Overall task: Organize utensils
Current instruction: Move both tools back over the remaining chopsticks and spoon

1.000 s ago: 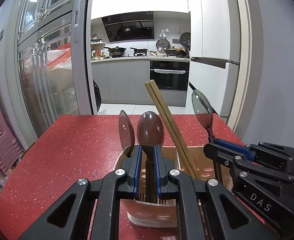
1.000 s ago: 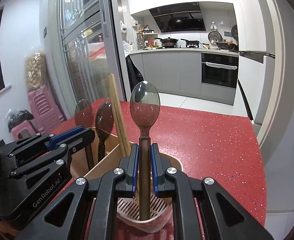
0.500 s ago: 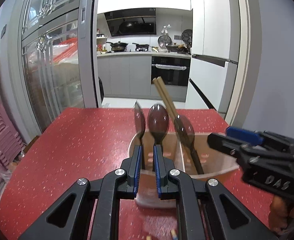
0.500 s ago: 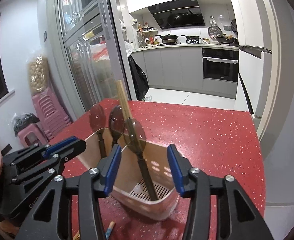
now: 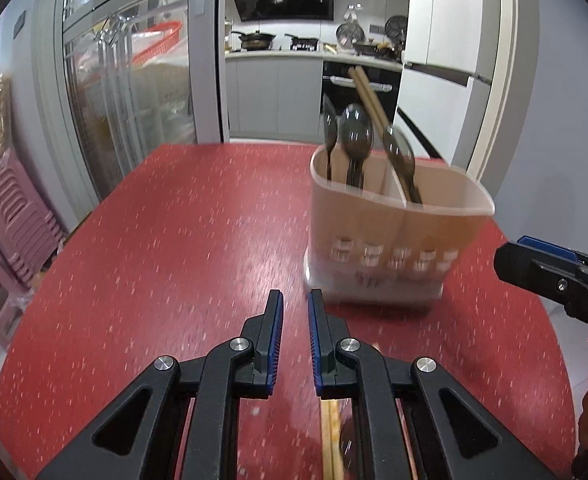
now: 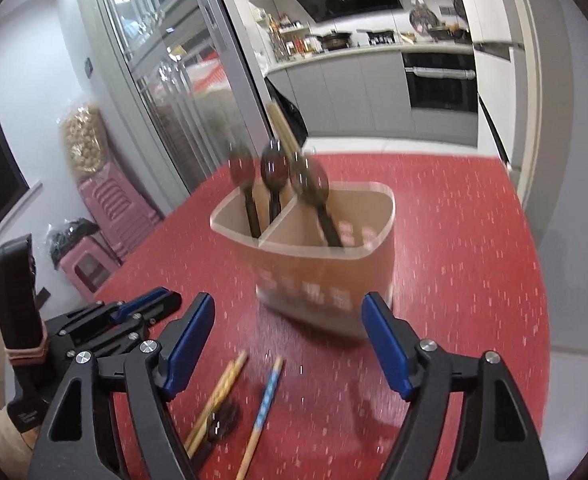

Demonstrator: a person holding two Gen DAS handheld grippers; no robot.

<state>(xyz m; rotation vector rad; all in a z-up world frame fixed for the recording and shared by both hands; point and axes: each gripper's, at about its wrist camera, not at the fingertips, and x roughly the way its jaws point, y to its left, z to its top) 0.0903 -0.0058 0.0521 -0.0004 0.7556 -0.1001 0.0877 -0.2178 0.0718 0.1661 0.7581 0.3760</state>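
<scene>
A beige two-part utensil holder (image 5: 397, 236) (image 6: 321, 264) stands on the red table (image 5: 174, 240). Three dark spoons (image 5: 355, 136) (image 6: 274, 168) and a pair of wooden chopsticks (image 5: 367, 96) stand in it. My left gripper (image 5: 294, 312) is nearly shut and empty, pulled back to the holder's near left. My right gripper (image 6: 288, 320) is wide open and empty in front of the holder. On the table near me lie wooden chopsticks (image 6: 218, 392), a blue-patterned chopstick (image 6: 264, 404) and a dark spoon (image 6: 222, 420). The chopsticks also show under the left gripper (image 5: 329, 436).
The table's right edge runs by a grey wall (image 5: 553, 120). Pink stools (image 6: 106, 216) stand on the floor to the left beside glass doors (image 5: 134, 80). The kitchen lies beyond the table's far edge.
Both grippers let go of their spoons, which now stand in the holder. Both grippers pulled back toward me; the right one opened wide.
</scene>
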